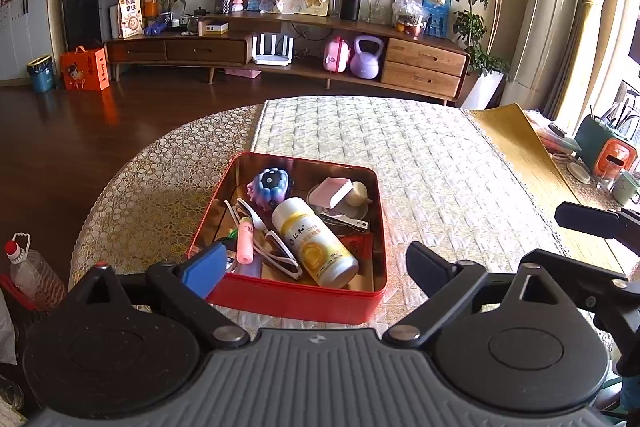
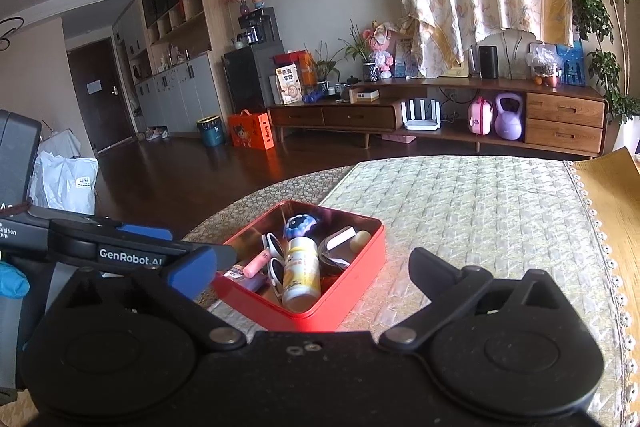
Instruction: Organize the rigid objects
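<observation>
the left claw (image 1: 316, 267) stands released, its jaws spread wide with nothing pressed between them; one finger (image 1: 202, 267) wears a blue pad and hangs over the near left corner of the red tin (image 1: 296, 297), the other sits off past the tin's near right corner. the right claw (image 2: 312, 273) is likewise released and empty, its jaws wide either side of the same tin, seen here from the right. the left claw's arm, lettered in white, reaches in across the left of that view, with a bit of blue glove (image 2: 12, 281) behind it.

the tin rests on the bench (image 1: 440, 167), on a pale quilted cover near the rounded left edge, open at the top. inside it lies a white bottle with a yellow label (image 1: 314, 243), on its side and slanting toward the near right corner. beside it to the left are white-framed sunglasses (image 1: 282, 253), a pink tube (image 1: 245, 241) and a spoon (image 1: 252, 213). at the far side sits a purple and blue toy (image 1: 270, 187), and to the right of that a pink block (image 1: 332, 191) touching a small cream-coloured round thing (image 1: 358, 193). other small bits lie underneath, too cluttered to tell.

beyond the bench, a long wooden sideboard (image 1: 424, 67) lines the wall, with a purple kettlebell (image 1: 366, 57) in its open shelf.
</observation>
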Tool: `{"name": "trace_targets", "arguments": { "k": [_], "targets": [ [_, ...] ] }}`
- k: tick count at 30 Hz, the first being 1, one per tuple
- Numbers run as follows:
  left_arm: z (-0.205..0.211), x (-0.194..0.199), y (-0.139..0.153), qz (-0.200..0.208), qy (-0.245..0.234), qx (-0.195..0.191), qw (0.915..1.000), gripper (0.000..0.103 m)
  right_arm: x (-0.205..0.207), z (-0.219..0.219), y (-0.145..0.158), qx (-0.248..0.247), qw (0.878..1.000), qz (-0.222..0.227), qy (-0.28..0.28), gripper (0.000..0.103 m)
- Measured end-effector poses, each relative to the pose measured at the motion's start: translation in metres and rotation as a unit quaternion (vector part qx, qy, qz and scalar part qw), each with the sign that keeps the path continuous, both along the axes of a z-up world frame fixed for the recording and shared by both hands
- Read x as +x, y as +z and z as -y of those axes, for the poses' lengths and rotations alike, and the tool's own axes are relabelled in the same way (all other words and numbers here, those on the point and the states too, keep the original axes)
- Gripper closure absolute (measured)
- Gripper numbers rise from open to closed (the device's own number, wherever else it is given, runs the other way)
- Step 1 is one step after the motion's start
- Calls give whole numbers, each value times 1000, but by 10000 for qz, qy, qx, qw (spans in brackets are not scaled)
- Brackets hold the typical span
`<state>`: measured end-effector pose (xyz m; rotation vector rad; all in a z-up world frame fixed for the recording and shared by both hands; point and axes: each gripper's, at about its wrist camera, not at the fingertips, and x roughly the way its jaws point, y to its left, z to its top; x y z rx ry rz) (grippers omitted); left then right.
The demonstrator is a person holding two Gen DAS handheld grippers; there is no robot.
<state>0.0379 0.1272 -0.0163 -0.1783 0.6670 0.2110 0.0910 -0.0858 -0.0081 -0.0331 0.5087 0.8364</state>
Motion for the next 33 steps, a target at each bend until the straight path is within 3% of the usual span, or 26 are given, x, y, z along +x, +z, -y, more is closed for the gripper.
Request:
{"name": "trace_targets", "arguments": {
  "k": [26, 33],
  "targets": [
    [27, -8, -7, -108, 102, 164, 9998, 2, -1, 20, -15, 129, 9993, -326, -107, 0],
    [32, -3, -9, -215, 45, 114, 9997, 2, 8, 31, -21, 85, 9982, -378, -451, 0]
  ]
}}
